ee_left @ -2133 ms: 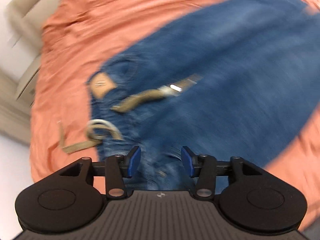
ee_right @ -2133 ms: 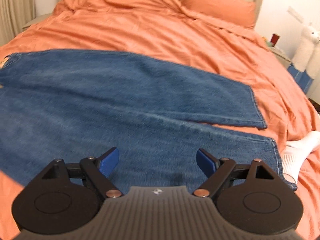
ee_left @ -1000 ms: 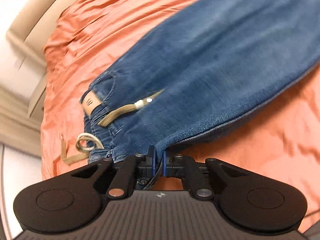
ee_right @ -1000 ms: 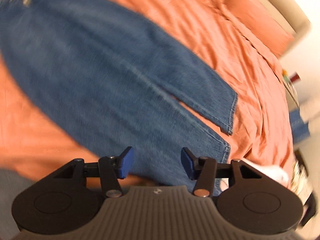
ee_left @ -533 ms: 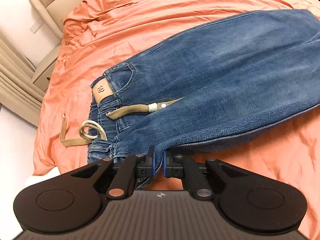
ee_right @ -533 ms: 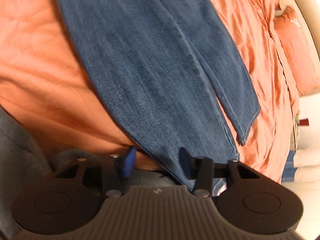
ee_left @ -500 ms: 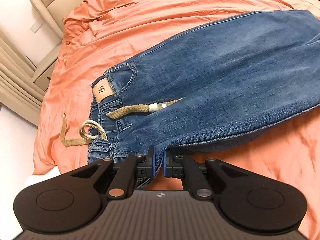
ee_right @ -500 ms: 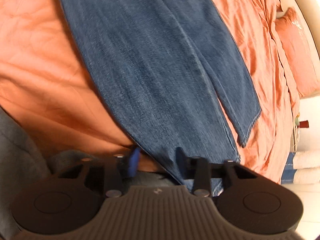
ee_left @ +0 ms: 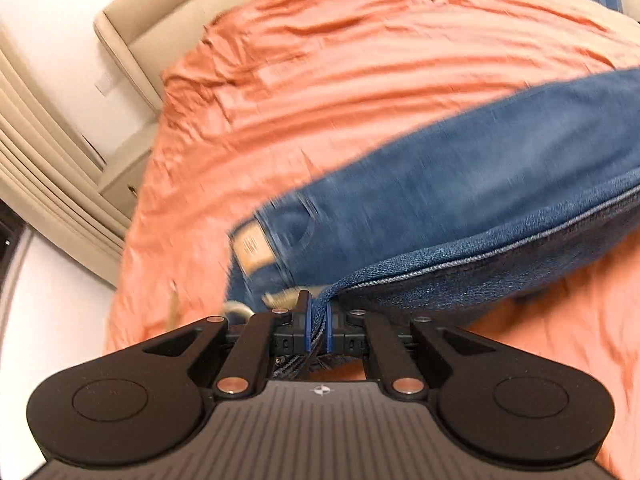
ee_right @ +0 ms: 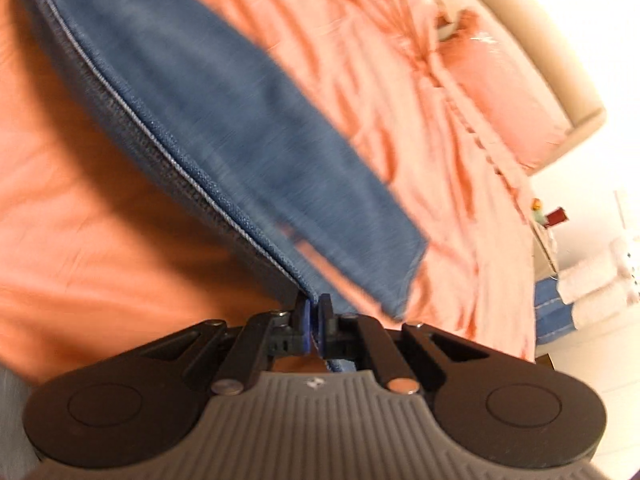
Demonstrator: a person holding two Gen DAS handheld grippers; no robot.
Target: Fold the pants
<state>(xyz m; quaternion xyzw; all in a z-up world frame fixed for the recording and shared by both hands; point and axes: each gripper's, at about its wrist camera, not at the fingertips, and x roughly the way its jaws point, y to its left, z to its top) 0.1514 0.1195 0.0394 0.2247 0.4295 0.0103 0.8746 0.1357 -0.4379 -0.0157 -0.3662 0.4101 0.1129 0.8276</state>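
Blue jeans lie on an orange bedspread. My left gripper is shut on the near edge of the jeans at the waist end and holds that edge raised off the bed. A tan leather patch and a tan belt end show at the waistband. My right gripper is shut on the near leg of the jeans close to its hem and holds the side seam lifted. The far leg hangs beyond it.
The orange bedspread covers the whole bed. A beige headboard and an orange pillow are at the far end. A beige bedside cabinet stands left; blue and white items sit on the right.
My right gripper has shut on the near leg close to the hem. Both grippers have lifted the near edge of the jeans off the bed. The left stays shut on the waist end.
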